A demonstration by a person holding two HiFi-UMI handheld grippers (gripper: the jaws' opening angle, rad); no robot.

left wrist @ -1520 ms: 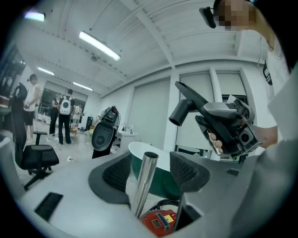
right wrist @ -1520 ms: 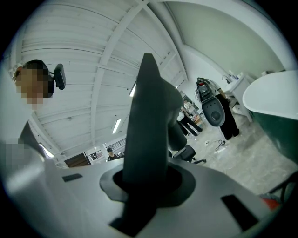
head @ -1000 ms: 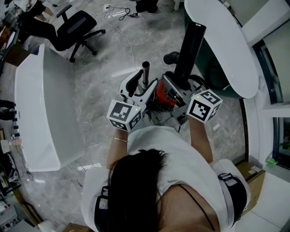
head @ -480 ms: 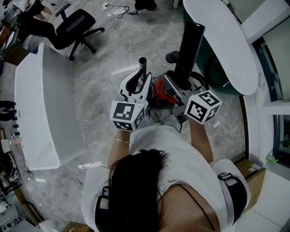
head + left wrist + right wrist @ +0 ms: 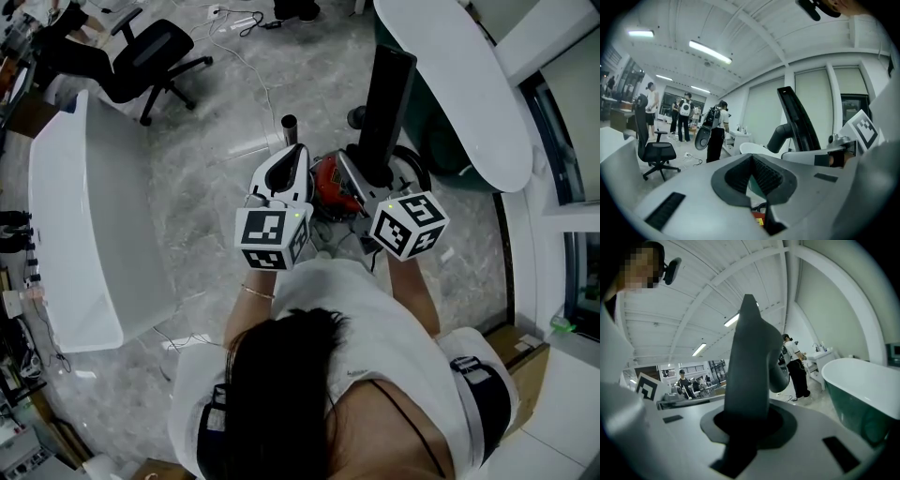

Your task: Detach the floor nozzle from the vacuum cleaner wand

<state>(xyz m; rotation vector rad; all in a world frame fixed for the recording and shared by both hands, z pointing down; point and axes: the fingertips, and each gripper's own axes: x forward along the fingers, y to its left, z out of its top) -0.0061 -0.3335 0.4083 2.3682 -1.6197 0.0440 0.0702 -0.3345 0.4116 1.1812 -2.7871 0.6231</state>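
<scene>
In the head view the black floor nozzle (image 5: 384, 103) stands upright in front of me, and my right gripper (image 5: 364, 178) is shut on its lower part. In the right gripper view this dark piece (image 5: 750, 366) fills the space between the jaws, with its grey elbow (image 5: 779, 377) behind. The wand's dark tube end (image 5: 289, 124) shows just beyond my left gripper (image 5: 292, 157). The left gripper (image 5: 752, 161) is shut: its ribbed pads (image 5: 766, 177) meet and I see nothing between them. A red vacuum part (image 5: 333, 192) lies between the two grippers.
A long white tub-like table (image 5: 84, 216) runs along the left and a black office chair (image 5: 150, 56) stands at the upper left. A white oval top (image 5: 450, 84) with a dark green base is at the upper right. Cables (image 5: 244, 23) lie on the marble floor. People (image 5: 717, 131) stand far off.
The left gripper's jaws have gone from wide open to shut. Both grippers have tilted a little, and the wand's tube end now shows slightly farther up and to the left.
</scene>
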